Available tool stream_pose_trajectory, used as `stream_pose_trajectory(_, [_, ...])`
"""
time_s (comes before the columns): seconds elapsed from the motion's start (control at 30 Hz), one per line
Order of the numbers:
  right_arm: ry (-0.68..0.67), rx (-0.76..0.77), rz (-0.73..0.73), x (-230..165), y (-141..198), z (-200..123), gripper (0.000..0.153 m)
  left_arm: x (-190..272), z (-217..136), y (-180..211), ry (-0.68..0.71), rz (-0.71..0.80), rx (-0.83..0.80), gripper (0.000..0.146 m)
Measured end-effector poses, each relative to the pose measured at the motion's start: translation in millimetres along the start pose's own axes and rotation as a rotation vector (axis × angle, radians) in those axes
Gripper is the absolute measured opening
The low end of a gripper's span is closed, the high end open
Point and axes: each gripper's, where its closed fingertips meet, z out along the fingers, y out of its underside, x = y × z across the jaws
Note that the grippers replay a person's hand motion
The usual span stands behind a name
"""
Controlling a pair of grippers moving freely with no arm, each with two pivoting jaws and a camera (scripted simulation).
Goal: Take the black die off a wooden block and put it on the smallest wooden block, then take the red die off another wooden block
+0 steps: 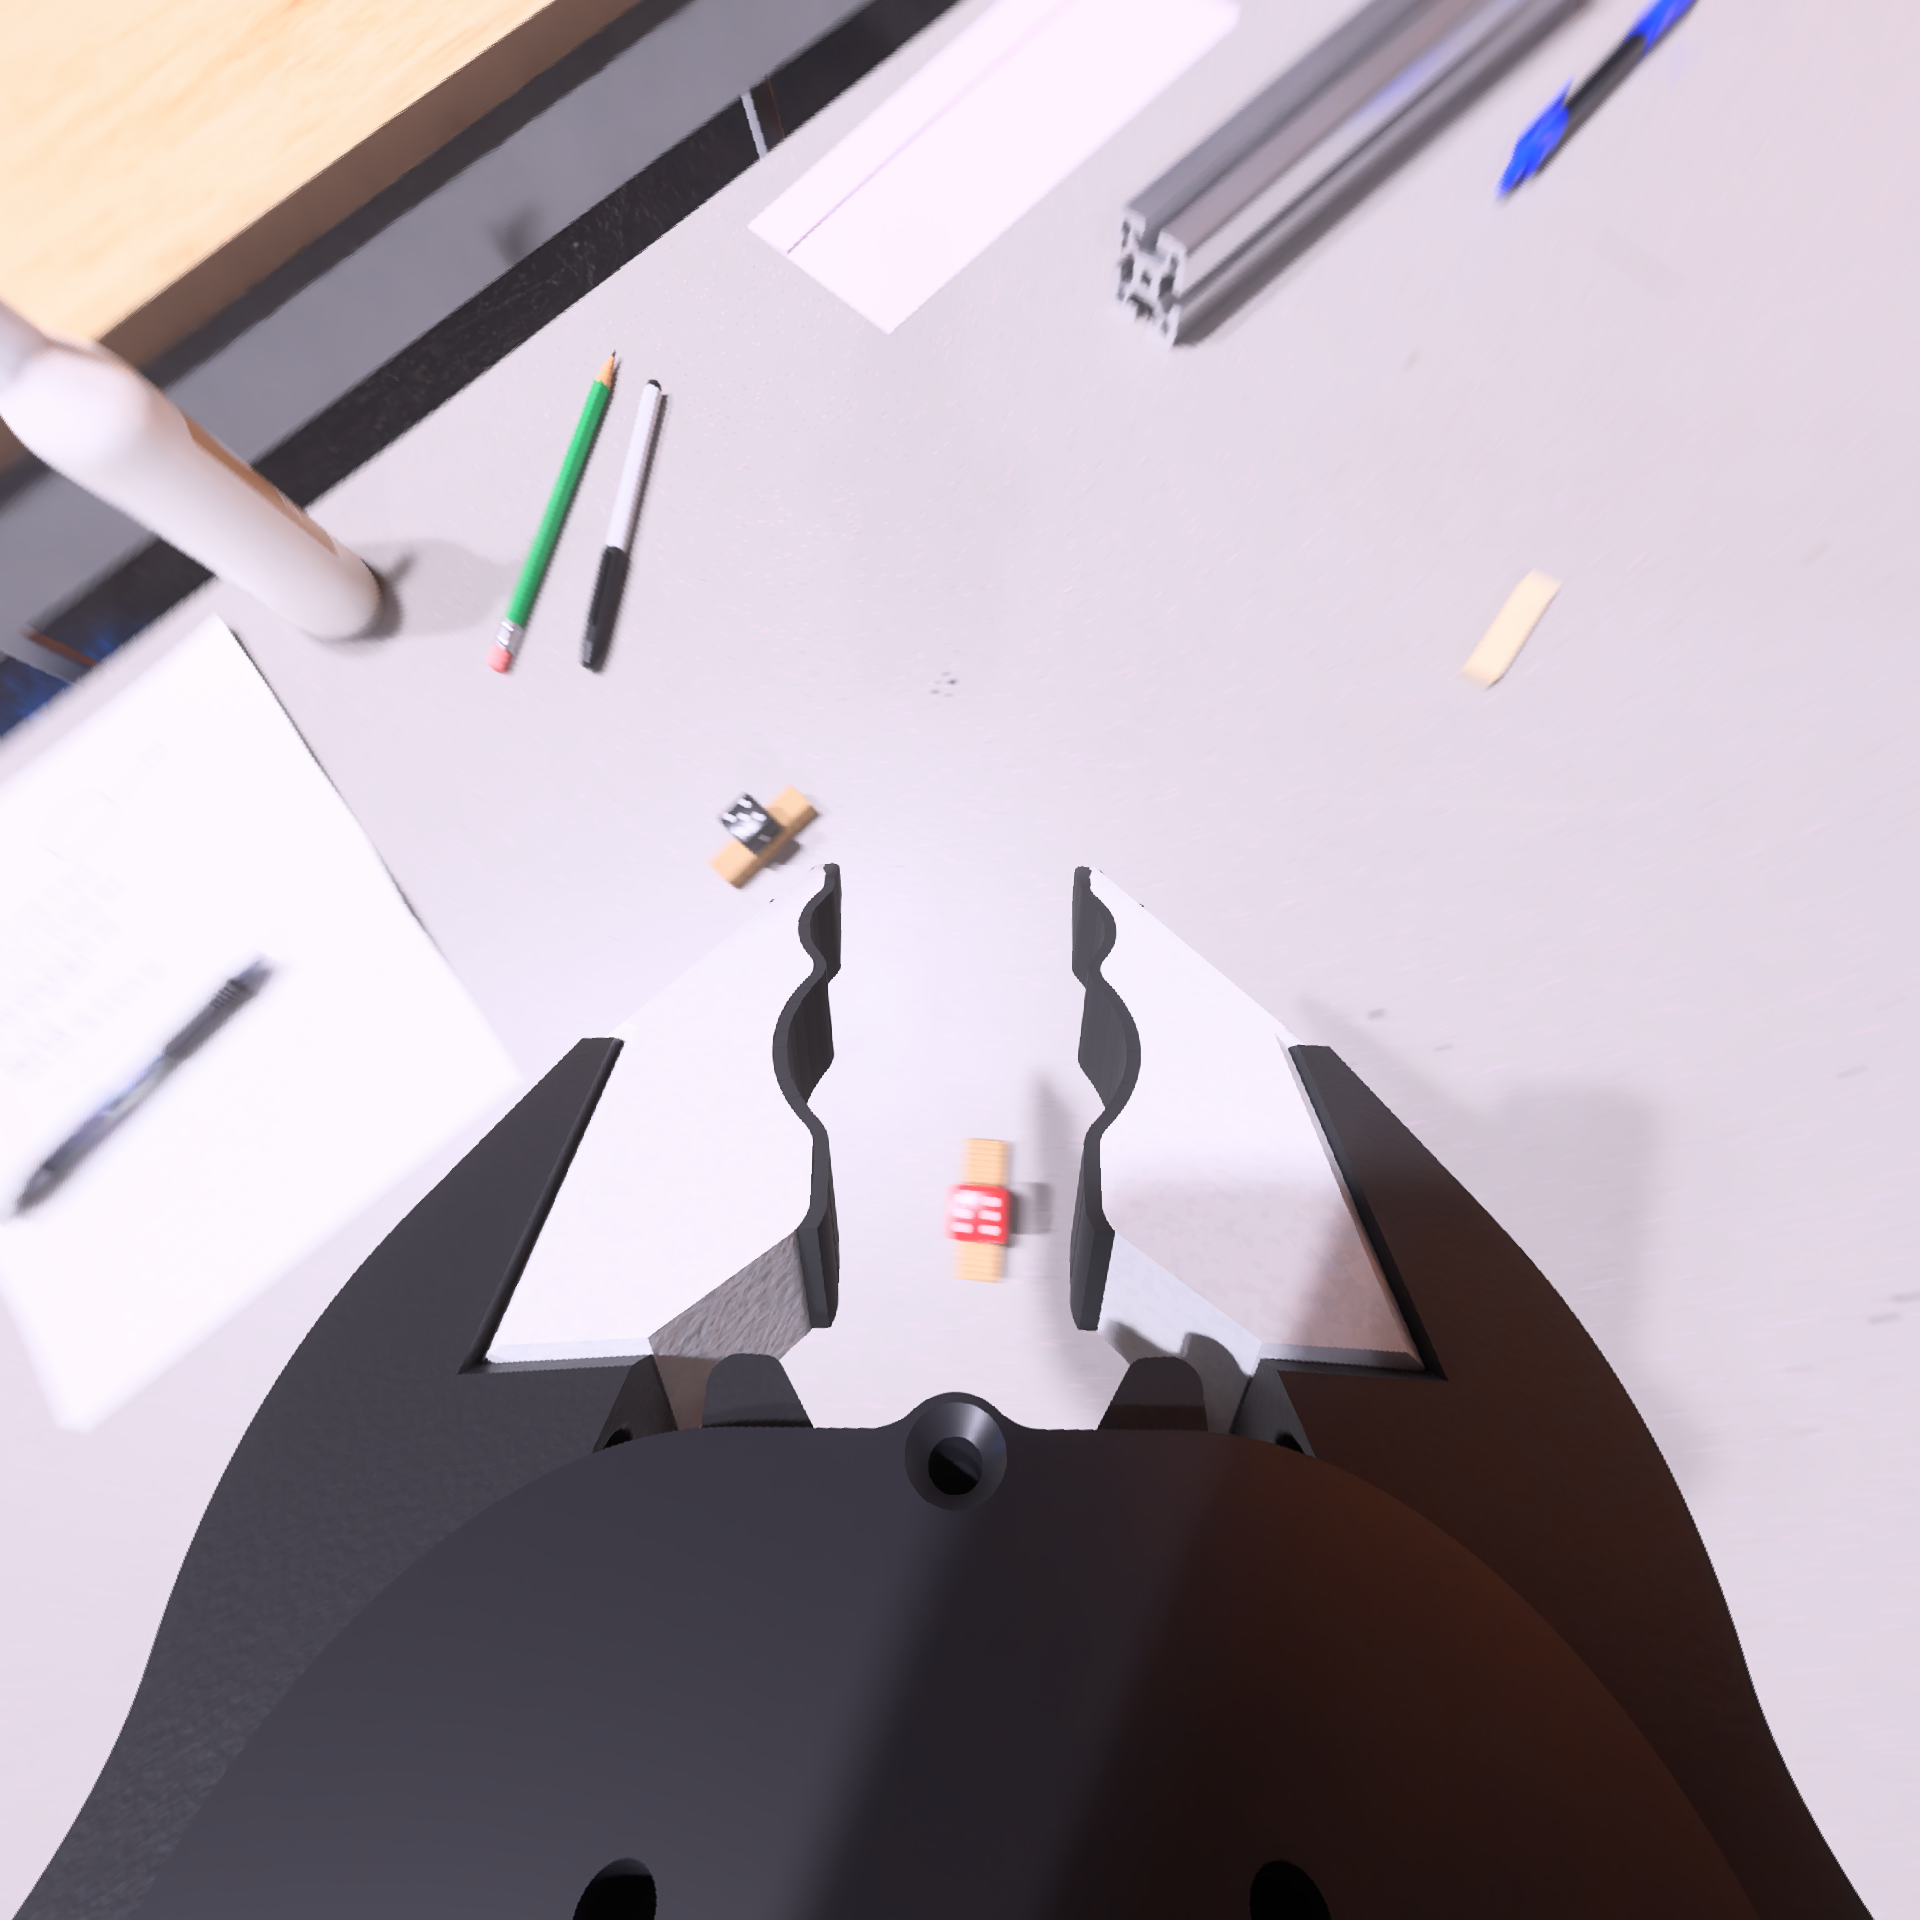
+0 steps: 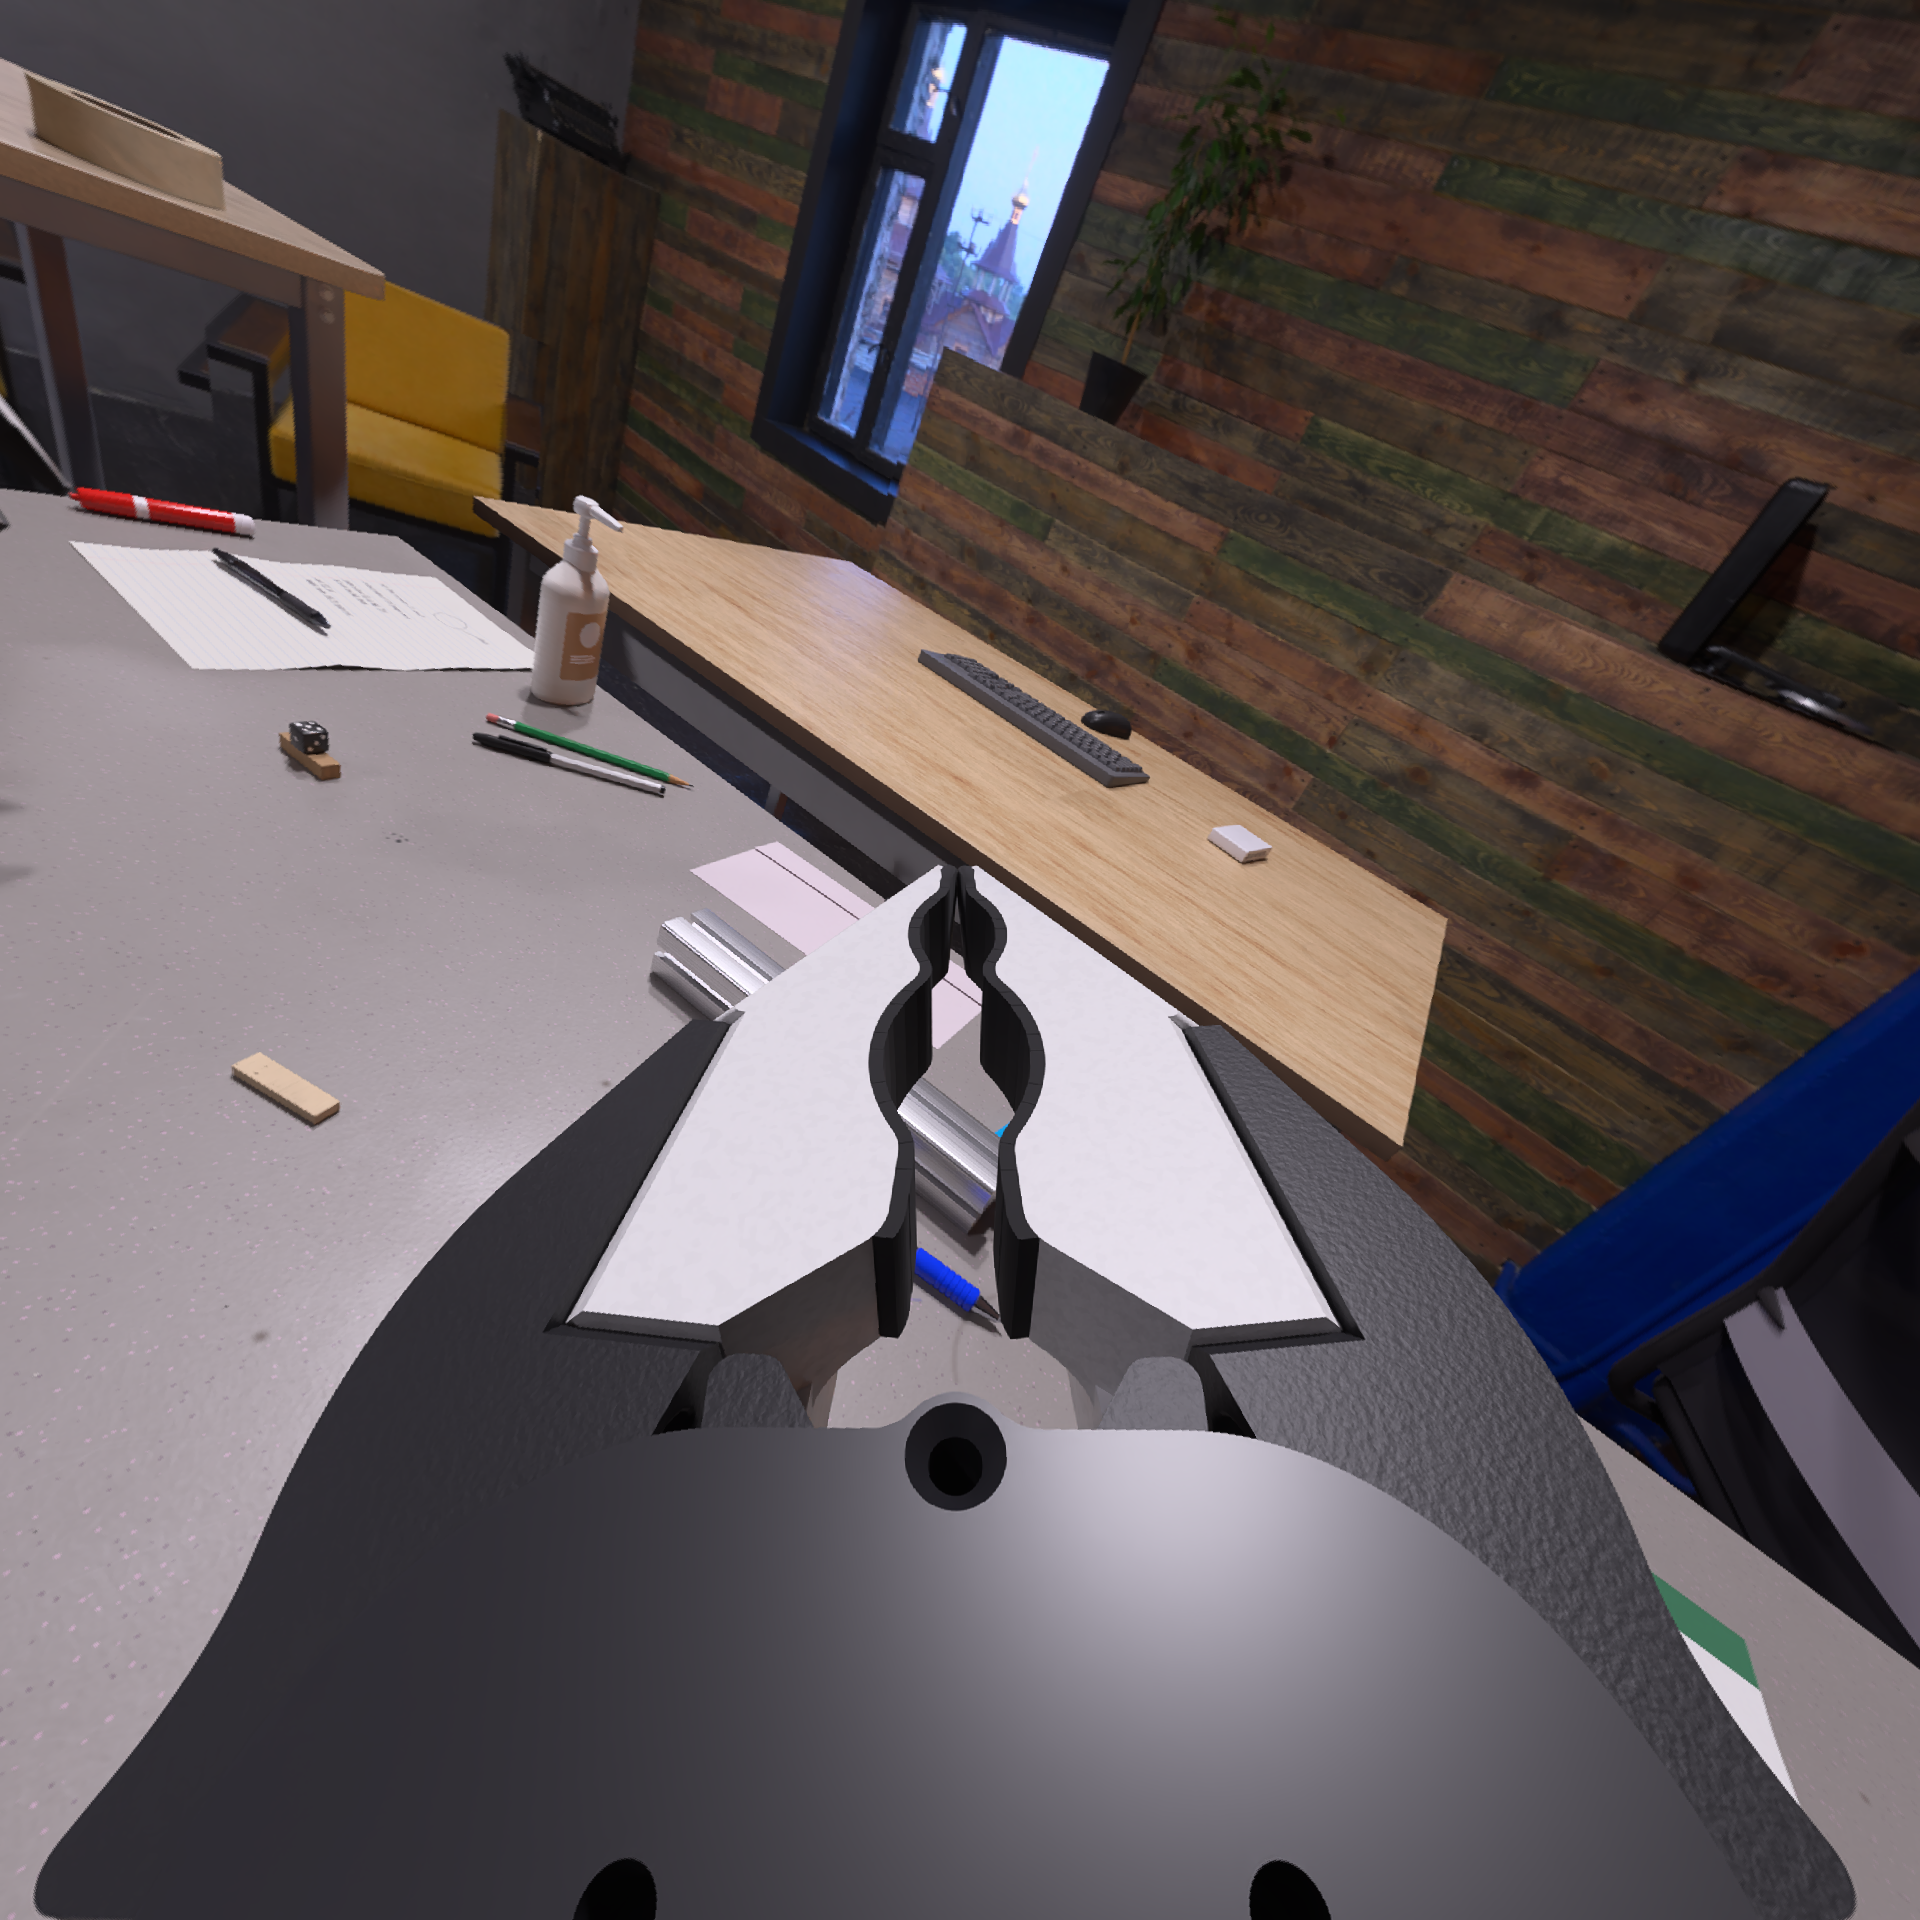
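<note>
In the left wrist view the black die (image 1: 750, 820) sits on a small wooden block (image 1: 765, 836) just beyond my left fingertips. The red die (image 1: 978, 1212) sits on another wooden block (image 1: 983, 1157), seen far below between my open fingers. A third, bare wooden block (image 1: 1512, 629) lies to the right. My left gripper (image 1: 956, 883) is open, empty and high above the table. In the right wrist view the black die (image 2: 308, 736) on its block (image 2: 312, 758) lies far left, the bare block (image 2: 285, 1087) nearer. My right gripper (image 2: 957, 878) is shut and empty.
On the grey table (image 1: 1143, 623) lie a green pencil (image 1: 556, 525), a black-and-white pen (image 1: 621, 525), a white pump bottle (image 1: 187, 488), paper sheets with a pen (image 1: 145, 1081), an aluminium bar (image 1: 1340, 156) and a blue pen (image 1: 1579, 99). A wooden desk (image 2: 1039, 748) stands beyond the edge.
</note>
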Motion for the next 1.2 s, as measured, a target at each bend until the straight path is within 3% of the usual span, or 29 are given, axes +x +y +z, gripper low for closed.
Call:
stream_pose_trajectory(0.17, [0.021,-0.022,0.001,5,4,-1,0.000,-33,48,-4,0.061,0.333,-0.230,0.045])
stream_pose_trajectory(0.33, [-0.014,-0.030,-0.002,-4,3,6,0.000,-54,96,16,0.176,0.531,-0.522,0.046])
stream_pose_trajectory(0.5, [-0.054,-0.066,-0.045,-16,6,16,0.000,-70,125,32,0.221,0.665,-0.659,0.046])
stream_pose_trajectory(0.73, [-0.078,-0.136,-0.088,-23,19,26,0.000,-75,141,54,0.287,0.751,-0.757,0.047])
stream_pose_trajectory(0.87, [-0.087,-0.144,-0.098,-25,20,27,0.000,-84,148,62,0.247,0.799,-0.807,0.046])
stream_pose_trajectory(1.2, [-0.083,-0.135,-0.098,-19,19,20,0.000,-88,151,66,0.190,0.815,-0.859,0.023])
